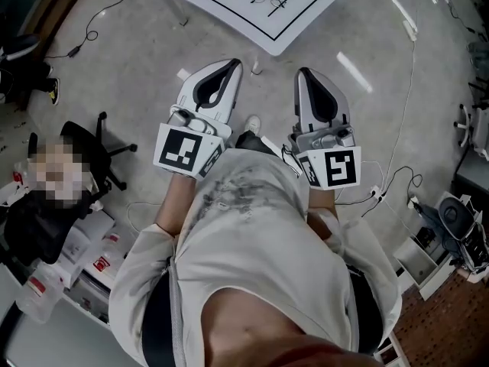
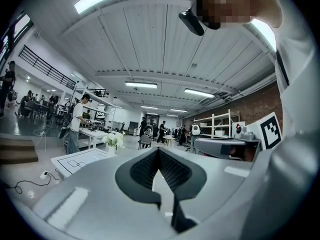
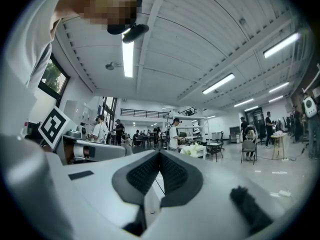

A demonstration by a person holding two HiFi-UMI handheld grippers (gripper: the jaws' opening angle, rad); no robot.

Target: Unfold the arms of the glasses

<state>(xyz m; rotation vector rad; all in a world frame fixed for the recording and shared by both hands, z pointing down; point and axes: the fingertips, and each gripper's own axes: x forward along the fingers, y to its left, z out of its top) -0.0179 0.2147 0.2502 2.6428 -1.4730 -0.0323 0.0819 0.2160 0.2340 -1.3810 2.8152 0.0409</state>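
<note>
Wide open workshop hall here, pale polished concrete floor (image 1: 114,21) underfoot with black cables (image 1: 397,182) trailing across it. A white table (image 1: 244,17) marked with black lines sits ahead, and a black office chair (image 1: 103,147) stands off to the left. Looking level now: a white ribbed ceiling (image 2: 150,34) overhead, long strip lights (image 2: 141,85) glowing in rows. There's a red brick wall (image 2: 250,106) on one side with pale shelving (image 2: 220,124) against it. On the opposite side, a black-railed mezzanine (image 2: 45,66) runs along the white wall. A tall window (image 3: 52,76) shows green outside. Far back there are more tables and a grey chair (image 3: 248,149).
</note>
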